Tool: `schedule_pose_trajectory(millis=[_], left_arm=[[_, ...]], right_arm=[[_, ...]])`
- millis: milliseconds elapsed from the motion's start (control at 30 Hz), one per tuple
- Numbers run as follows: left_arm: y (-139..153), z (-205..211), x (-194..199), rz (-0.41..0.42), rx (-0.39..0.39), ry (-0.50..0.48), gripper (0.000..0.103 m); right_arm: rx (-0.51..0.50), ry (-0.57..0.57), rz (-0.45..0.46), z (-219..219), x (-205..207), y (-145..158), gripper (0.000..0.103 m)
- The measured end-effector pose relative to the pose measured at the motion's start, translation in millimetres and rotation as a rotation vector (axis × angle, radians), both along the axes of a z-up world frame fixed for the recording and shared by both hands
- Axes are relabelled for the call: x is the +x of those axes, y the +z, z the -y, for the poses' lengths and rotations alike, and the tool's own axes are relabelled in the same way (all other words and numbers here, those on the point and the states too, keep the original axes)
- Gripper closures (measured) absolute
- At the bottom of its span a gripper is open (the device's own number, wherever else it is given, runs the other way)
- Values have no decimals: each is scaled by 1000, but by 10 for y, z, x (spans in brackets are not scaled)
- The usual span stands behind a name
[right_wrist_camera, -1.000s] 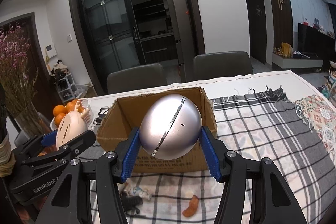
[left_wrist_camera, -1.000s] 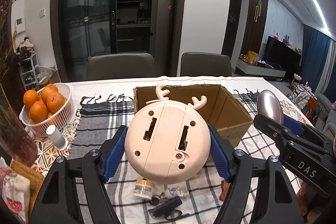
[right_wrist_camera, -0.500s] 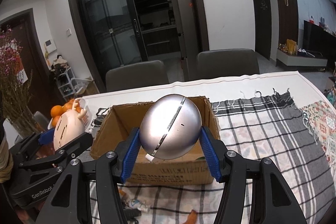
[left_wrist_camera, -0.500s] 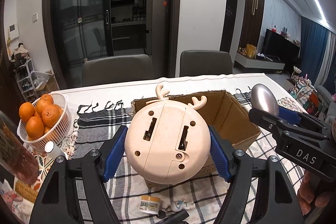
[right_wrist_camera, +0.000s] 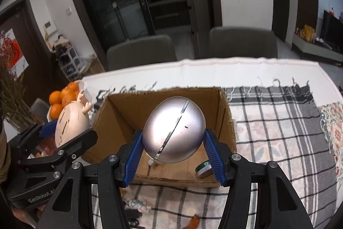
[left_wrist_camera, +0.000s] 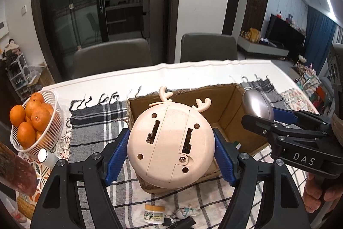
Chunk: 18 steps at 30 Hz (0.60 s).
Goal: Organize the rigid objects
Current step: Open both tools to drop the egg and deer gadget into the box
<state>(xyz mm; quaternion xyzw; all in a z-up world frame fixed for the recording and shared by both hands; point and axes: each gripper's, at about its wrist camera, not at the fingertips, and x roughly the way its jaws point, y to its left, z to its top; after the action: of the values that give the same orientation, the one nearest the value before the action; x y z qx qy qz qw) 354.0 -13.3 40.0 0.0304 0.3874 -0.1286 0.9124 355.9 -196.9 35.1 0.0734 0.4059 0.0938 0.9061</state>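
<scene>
Both loads are up over the cardboard box (right_wrist_camera: 120,115): the left tool (left_wrist_camera: 171,151) is clamped on the cream antlered gadget (left_wrist_camera: 170,143), the right tool (right_wrist_camera: 172,148) on the silver egg-shaped case (right_wrist_camera: 173,129). Delivery step, I'd say; next comes lowering inside, then releasing.

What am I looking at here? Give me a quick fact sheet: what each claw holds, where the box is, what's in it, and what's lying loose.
left gripper: shut on deer toy
right gripper: shut on silver egg
box: open cardboard, on checked cloth, below both held items
in box: green tin
loose in front of box: small jar, keychain figure
left of box: basket of oranges
</scene>
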Motion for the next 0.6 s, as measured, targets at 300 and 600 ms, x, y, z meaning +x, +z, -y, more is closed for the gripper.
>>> schedule_pose_trajectory(millis=[300, 600], left_arm=[[-215, 107, 249, -116, 49, -40, 29], [-378, 164, 361, -205, 57, -32, 25]], right_arm=[[-1, 18, -138, 55, 247, -249, 45], [-49, 18, -138, 34, 277, -228, 45]])
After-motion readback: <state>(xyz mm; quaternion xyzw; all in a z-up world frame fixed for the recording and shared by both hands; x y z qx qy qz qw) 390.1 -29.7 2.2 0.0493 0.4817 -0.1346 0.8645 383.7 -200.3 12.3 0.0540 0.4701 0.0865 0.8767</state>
